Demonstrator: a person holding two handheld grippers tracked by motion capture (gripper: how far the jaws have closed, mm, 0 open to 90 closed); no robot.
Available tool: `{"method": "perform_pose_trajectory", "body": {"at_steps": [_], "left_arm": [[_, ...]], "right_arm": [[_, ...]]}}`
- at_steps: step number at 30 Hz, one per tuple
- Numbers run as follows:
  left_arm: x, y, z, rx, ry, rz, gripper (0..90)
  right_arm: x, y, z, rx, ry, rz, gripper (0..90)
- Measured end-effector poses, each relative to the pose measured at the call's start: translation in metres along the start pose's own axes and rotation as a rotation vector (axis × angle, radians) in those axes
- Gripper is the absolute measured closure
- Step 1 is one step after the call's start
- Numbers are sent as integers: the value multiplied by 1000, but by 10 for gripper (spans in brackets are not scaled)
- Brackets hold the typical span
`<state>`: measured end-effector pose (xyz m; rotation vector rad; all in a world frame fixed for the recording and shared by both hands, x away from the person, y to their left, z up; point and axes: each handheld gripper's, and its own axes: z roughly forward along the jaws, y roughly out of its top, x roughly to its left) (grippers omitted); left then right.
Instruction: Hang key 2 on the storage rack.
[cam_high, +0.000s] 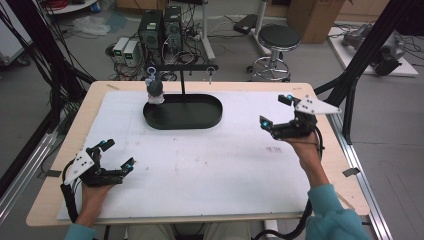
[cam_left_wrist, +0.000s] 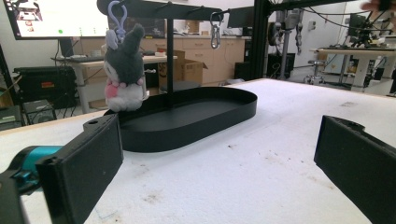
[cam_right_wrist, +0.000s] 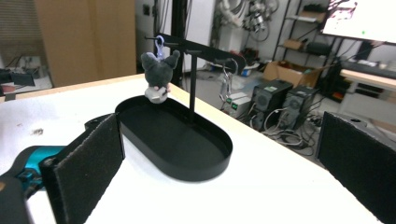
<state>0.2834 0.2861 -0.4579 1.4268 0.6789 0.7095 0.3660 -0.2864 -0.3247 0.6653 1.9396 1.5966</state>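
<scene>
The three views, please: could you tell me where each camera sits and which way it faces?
High view: above the person's side, looking forward and down on the table; forearms, left gripper, right gripper.
Left gripper view: low on the table, facing the black tray; own open jaws.
Right gripper view: facing the tray from its other side; own open jaws.
Shared: plush toy hanging from the rack.

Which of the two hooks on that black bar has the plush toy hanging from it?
The left-end hook carries the grey plush toy by its purple clip; the right-end hook holds just a bare metal clip.

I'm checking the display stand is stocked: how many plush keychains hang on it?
1: a grey plush keychain hangs from the left end of the stand's bar. A bare metal clip hangs farther right.
</scene>
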Motion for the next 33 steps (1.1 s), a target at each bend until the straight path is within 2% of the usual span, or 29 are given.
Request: {"method": "perform_pose_trajectory", "body": {"at_steps": [5,11,13,18,22,23,24,26,30,33], "left_arm": [[0,0,0,2,1,6,17],[-1,0,0,2,2,5,17],[0,0,0,3,1,6,17],[-1,0,0,3,1,7,17],[-1,0,0,3,1,7,17],[-1,0,0,5,0,10,17],[-1,0,0,5,0,10,17],[-1,0,0,2,1,7,17],[-1,0,0,4,2,10,17],[-1,0,0,5,1,11,17]], "right_arm": [[10,-33,-25,-42,-33,30,5],[23,-84,-41,-52,-92,60,6],[23,-93,-44,-60,-106,64,6],[25,-109,-50,-101,-122,74,5],[28,-126,-47,-97,-135,78,5],[29,-130,-47,-90,-131,95,5],[29,-133,-46,-90,-134,85,5],[31,-136,-44,-75,-131,85,5],[33,-137,-45,-82,-130,54,5],[33,-137,-46,-89,-130,70,6]]}}
